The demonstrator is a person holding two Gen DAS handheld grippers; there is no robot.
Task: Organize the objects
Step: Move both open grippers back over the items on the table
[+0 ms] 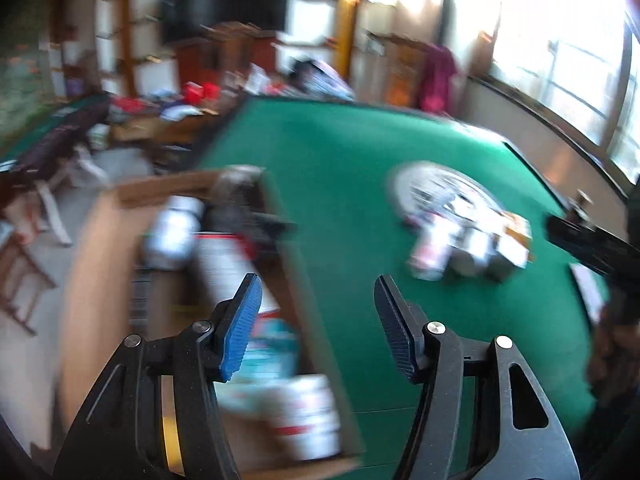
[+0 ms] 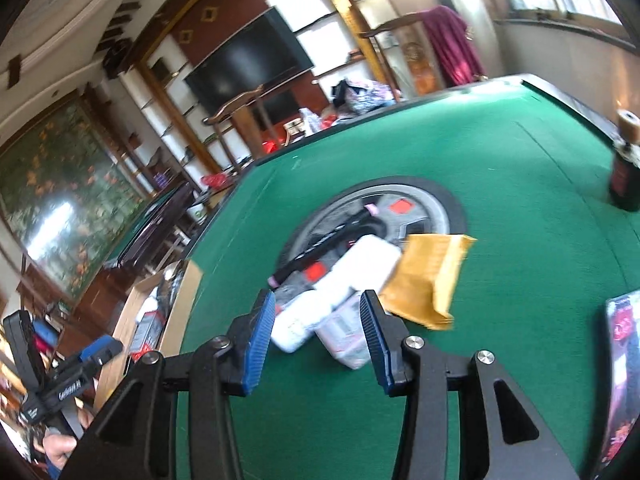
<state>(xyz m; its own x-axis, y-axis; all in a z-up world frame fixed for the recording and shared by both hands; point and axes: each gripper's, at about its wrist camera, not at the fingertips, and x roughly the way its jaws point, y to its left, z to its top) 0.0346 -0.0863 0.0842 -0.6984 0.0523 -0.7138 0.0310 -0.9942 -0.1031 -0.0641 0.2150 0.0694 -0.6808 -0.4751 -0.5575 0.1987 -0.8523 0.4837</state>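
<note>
Two sets of tongs, both spread, nothing pinched. Left tongs point(image 1: 318, 284) hanging over the seam between a cardboard box point(image 1: 100, 240) and the green counter point(image 1: 340, 152); right tongs point(image 2: 317, 296) aimed at the pile point(image 2: 340, 292) in the counter's middle.

Much smeared by blur in the left wrist view: box contents reduced to silver, white and red shapes, none nameable. Hard to tell whether the box stands on the counter or just beside its left edge. Same pile point(image 1: 468, 240) there only a smudge, well apart from the box, to the right.

Sharper from the right wrist: white packets point(image 2: 360, 264) lying with long axis from lower left to upper right, near ends hidden behind the tongs' blue pads point(image 2: 260, 340). Tan padded envelope point(image 2: 432, 276) touching them on the right, tilted, one corner lifted. Black stick-like thing point(image 2: 320, 248) on the same slant, lying across a grey round disc point(image 2: 432, 200) set in the counter, partly buried under the packets.

Dark bottle point(image 2: 624, 176) upright near the far right rim, cut by the picture's edge. Glossy booklet point(image 2: 624, 360) also cut off at right.

White lettering on the other tongs' body at lower left, too blurred to read. Red marks on the packets, no legible words.
</note>
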